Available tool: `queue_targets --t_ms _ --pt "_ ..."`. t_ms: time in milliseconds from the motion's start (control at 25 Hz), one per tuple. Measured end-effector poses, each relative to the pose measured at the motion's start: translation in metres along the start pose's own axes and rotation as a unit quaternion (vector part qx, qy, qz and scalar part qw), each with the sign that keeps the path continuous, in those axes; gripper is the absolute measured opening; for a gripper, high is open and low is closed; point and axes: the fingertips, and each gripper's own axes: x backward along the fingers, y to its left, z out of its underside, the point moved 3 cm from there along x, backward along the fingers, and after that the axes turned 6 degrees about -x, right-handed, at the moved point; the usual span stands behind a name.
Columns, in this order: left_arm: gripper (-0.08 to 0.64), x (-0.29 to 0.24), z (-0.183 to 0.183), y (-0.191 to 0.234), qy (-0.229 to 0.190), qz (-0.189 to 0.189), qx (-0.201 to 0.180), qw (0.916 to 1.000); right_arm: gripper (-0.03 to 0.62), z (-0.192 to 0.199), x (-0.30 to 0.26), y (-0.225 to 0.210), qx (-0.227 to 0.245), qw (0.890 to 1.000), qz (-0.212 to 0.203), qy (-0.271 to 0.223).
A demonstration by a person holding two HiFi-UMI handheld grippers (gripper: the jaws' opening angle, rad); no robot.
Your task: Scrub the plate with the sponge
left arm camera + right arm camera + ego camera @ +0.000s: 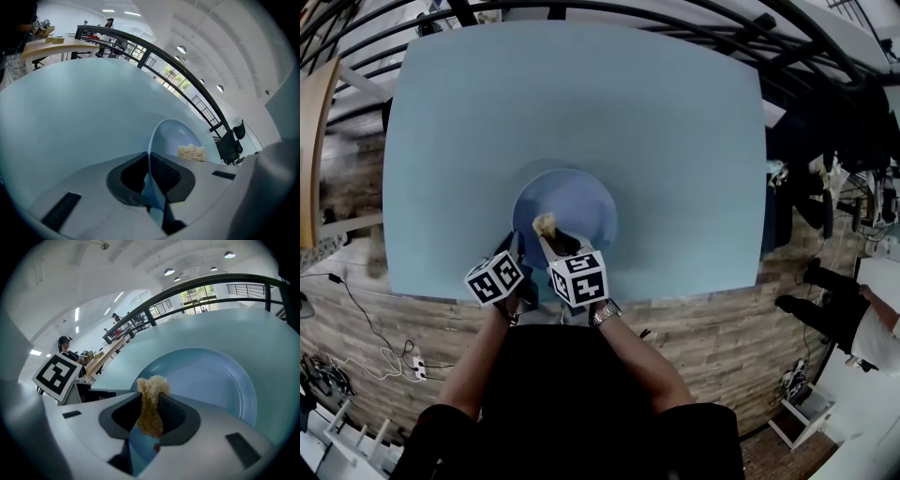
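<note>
Risks tipping the plate [577, 206], clamped at its near rim in the left gripper [149, 173] close to the near edge of the table [581, 94], if bearing down hard with the sponge [545, 224] pinched in the right gripper [149, 414].

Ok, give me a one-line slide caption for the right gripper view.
Right gripper clamped on a tan sponge, blue plate just ahead on the pale table.

A smooth, slightly glossy blue plate [581, 202] sits on a matt pale-blue table [675, 141]; the tan sponge [151, 404] looks rough and fibrous.
</note>
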Motion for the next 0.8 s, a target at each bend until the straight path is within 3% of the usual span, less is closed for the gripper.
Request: queue_targets --t_ms 400,800 --pt "0.006 0.000 -0.001 0.002 -0.003 0.002 0.007 1.0000 0.105 0.012 -0.020 0.022 -0.008 1.000 -0.018 0.022" --pt "0.006 0.000 -0.001 0.000 -0.005 -0.002 0.007 1.0000 0.105 0.019 -0.021 0.011 -0.024 0.999 -0.011 0.029"
